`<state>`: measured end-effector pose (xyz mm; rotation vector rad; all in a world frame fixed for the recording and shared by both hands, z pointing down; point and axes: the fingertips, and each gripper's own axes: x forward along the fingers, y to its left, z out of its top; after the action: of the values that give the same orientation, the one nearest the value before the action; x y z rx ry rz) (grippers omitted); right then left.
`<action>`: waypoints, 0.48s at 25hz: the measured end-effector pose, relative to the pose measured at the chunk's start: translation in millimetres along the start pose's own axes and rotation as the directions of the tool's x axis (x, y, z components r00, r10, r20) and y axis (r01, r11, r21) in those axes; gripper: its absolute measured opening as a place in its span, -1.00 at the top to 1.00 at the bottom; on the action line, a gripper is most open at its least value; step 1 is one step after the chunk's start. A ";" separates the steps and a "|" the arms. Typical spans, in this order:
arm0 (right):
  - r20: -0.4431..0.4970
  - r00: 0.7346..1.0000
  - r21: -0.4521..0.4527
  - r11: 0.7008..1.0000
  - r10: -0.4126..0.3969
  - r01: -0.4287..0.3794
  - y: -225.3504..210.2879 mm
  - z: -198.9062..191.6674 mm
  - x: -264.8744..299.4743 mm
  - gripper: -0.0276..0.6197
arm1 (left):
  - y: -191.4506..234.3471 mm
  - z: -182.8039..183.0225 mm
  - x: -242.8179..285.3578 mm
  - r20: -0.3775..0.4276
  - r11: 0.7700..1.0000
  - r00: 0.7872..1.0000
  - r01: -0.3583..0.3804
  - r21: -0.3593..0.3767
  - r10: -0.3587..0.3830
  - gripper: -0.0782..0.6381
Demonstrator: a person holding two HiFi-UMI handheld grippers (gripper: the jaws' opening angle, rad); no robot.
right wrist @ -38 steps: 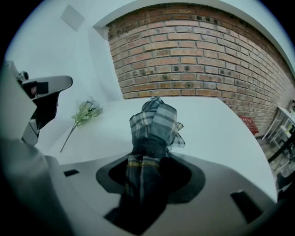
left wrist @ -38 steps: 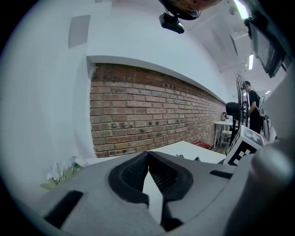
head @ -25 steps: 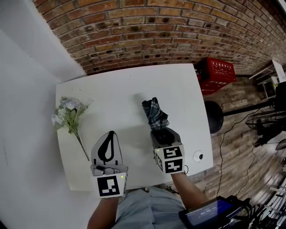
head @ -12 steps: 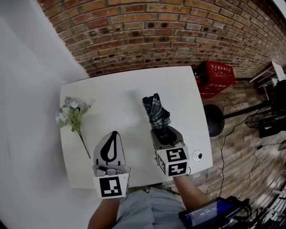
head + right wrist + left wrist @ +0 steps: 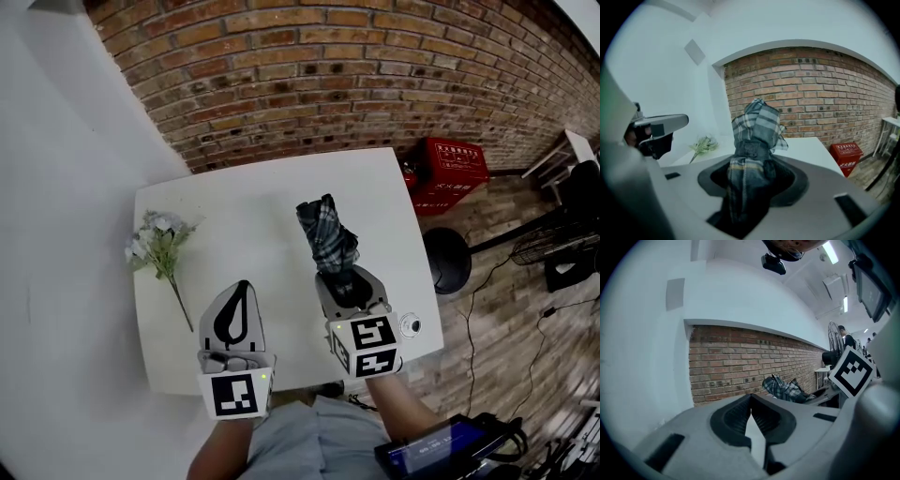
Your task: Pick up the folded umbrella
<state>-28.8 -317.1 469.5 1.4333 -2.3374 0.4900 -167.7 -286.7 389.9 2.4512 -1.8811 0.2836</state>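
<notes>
The right claw (image 5: 345, 281), part closed, grips the near end of the plaid folded umbrella (image 5: 327, 236) above the counter's (image 5: 272, 187) right side, the left claw (image 5: 241, 286) closed on nothing; light, soft cloth over a stiff shaft, it seems best held there

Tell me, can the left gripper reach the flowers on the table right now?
Probably yes: the left gripper is empty, and the flowers lie just to its left on the table with nothing between them.

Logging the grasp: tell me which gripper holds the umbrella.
The right gripper, clamped on the plaid folded umbrella; the left gripper is shut and empty.
</notes>
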 end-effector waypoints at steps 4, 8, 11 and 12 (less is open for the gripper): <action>0.030 1.000 -0.011 1.000 0.001 -0.001 0.1 9.1 -14.9 0.32 | -8.9 12.0 -7.2 0.026 1.000 1.000 0.008 0.005 -0.008 0.76; 0.064 0.998 -0.024 1.000 0.000 0.001 1.7 18.1 -28.8 0.32 | -11.6 20.4 -15.5 0.056 1.000 0.998 0.005 0.021 -0.006 0.76; 0.095 0.995 -0.034 0.999 0.002 0.001 0.6 26.4 -41.3 0.32 | -16.8 26.4 -22.0 0.071 0.999 0.997 0.001 0.034 -0.003 0.76; 0.105 0.995 -0.036 0.999 0.003 0.001 0.3 29.1 -46.0 0.32 | -20.1 29.9 -24.2 0.079 0.999 0.997 0.003 0.035 -0.006 0.76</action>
<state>-13.0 -294.9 422.4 1.4742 -2.4155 0.3796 -150.8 -262.5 358.1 2.5249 -1.9167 0.2253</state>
